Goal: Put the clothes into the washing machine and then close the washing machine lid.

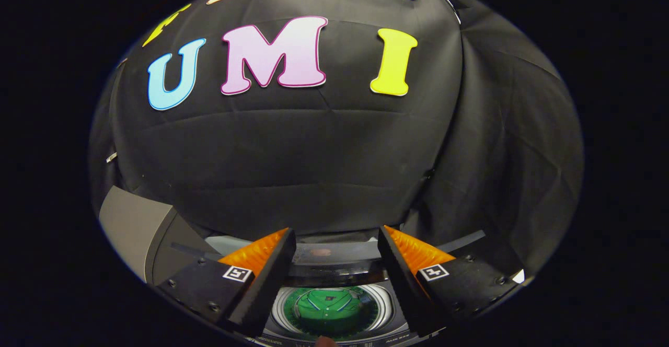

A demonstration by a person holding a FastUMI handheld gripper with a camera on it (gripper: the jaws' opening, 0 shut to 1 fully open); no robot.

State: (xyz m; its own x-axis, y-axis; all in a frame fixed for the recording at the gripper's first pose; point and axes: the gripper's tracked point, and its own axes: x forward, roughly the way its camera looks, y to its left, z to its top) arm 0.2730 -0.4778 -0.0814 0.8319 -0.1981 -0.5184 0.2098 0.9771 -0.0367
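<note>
A: Where's the shirt (330,305)?

B: Down in the washer (151,232) drum, below and between the fingers of the hand-held gripper (337,240), which are spread wide and hold nothing.

A: So loading looks done?

B: I'd judge so. The lid (334,250) seems raised at the washer's rear edge; next, reach it and push it down.
</note>
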